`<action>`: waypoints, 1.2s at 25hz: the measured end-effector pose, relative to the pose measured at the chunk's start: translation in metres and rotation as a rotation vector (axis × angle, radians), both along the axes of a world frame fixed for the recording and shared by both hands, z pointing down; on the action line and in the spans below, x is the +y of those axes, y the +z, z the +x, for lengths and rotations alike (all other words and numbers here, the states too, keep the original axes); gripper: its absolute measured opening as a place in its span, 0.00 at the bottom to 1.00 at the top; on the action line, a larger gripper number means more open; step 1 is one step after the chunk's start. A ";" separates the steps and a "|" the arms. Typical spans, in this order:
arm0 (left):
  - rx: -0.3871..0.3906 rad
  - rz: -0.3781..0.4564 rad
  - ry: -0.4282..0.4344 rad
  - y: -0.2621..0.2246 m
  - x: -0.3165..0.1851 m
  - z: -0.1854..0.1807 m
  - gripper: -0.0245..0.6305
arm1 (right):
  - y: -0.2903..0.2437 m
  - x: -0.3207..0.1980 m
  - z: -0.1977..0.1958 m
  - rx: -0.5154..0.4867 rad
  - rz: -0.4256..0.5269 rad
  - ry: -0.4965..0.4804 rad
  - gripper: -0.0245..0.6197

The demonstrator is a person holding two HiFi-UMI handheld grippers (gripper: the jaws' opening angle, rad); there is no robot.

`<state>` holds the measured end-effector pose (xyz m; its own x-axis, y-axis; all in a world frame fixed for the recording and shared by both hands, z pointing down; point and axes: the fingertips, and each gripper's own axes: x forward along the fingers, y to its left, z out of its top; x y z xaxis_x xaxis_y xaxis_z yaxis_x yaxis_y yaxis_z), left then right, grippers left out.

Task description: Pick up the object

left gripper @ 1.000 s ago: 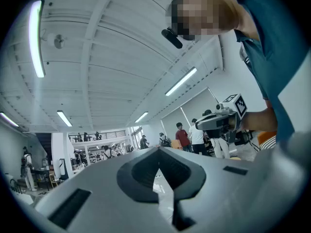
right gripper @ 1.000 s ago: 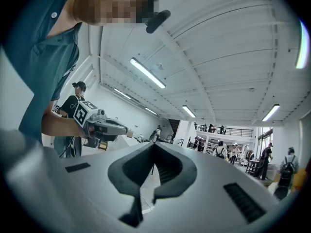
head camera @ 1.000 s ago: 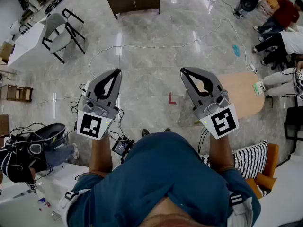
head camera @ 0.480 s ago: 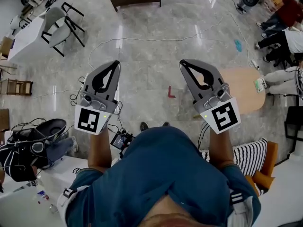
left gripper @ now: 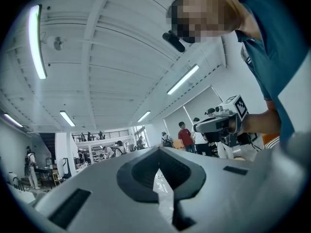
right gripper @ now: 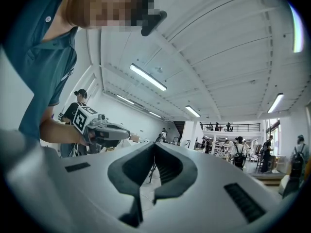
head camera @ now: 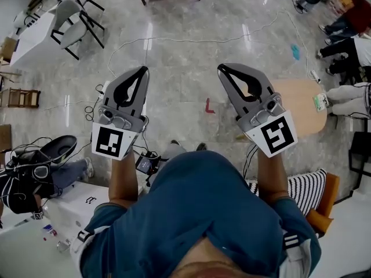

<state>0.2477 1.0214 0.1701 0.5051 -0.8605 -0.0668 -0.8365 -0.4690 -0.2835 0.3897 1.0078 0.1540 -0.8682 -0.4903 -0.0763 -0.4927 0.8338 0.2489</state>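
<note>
I hold both grippers level in front of my chest, high above the marble floor. In the head view my left gripper point(head camera: 142, 69) is shut, with nothing between its fingers. My right gripper point(head camera: 221, 67) is likewise shut and empty. The left gripper view looks along its closed jaws point(left gripper: 158, 149) toward the hall, and the right gripper point(left gripper: 221, 123) shows off to the side. In the right gripper view, its own jaws point(right gripper: 154, 144) meet at the tips and the left gripper point(right gripper: 99, 127) shows at the left. No object lies within reach of either gripper.
A round wooden table point(head camera: 295, 106) stands right of my right gripper, with a small green-and-white item point(head camera: 319, 102) at its far edge. A red mark point(head camera: 209, 106) is on the floor between the grippers. People sit at the right edge; a white table and chairs point(head camera: 69, 22) stand at the upper left.
The whole head view has slid slightly, so floor and grippers sit a little higher in the picture. Both grippers keep their pose and stay shut.
</note>
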 end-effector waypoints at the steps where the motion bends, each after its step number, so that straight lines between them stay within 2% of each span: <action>1: 0.003 0.003 -0.001 0.002 -0.003 0.000 0.04 | 0.002 -0.003 -0.002 -0.005 0.001 -0.008 0.06; 5: 0.022 0.039 0.011 0.003 -0.015 -0.004 0.04 | 0.010 -0.016 -0.019 -0.005 0.009 -0.031 0.06; 8: 0.028 0.012 0.004 0.012 -0.024 -0.016 0.04 | 0.012 -0.026 -0.035 -0.007 0.017 -0.035 0.06; 22: 0.057 0.051 0.072 0.016 -0.071 -0.087 0.04 | 0.015 -0.068 -0.114 -0.009 0.048 0.027 0.06; 30: 0.055 0.046 0.071 0.021 -0.101 -0.099 0.04 | 0.019 -0.100 -0.123 -0.002 0.047 0.030 0.06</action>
<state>0.1486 0.9202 0.1916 0.5593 -0.8180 -0.1346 -0.8165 -0.5155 -0.2602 0.2671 0.9075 0.1732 -0.8531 -0.5118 -0.1010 -0.5176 0.8063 0.2864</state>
